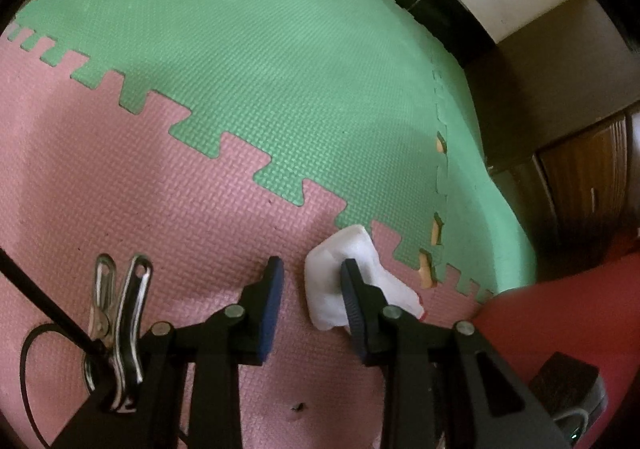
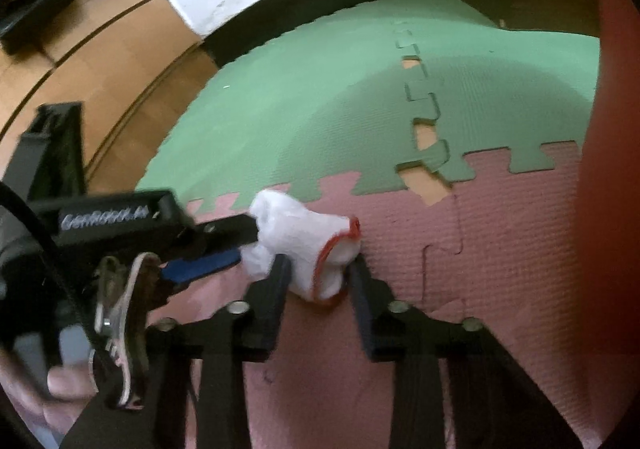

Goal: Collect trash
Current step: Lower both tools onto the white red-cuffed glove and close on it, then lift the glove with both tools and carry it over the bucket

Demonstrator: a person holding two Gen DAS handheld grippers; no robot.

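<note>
My left gripper [image 2: 224, 245] reaches in from the left of the right wrist view, fingers narrowed; the white plastic bag [image 2: 304, 245] with the red rim lies on the pink foam mat [image 2: 500, 269], its left end at those fingertips. In the left wrist view the bag sits against and beyond the right-hand finger [image 1: 352, 289], not between the pads, so I judge no grip there. My right gripper [image 2: 318, 273] straddles the bag's red-rimmed end, fingers narrow; pad contact cannot be confirmed through the blur. Risk: the thin film may slide out from between the closing fingers, or the two grippers may pull against each other and tear or drop the bag short of the red bin [image 2: 608, 169] at right.
</note>
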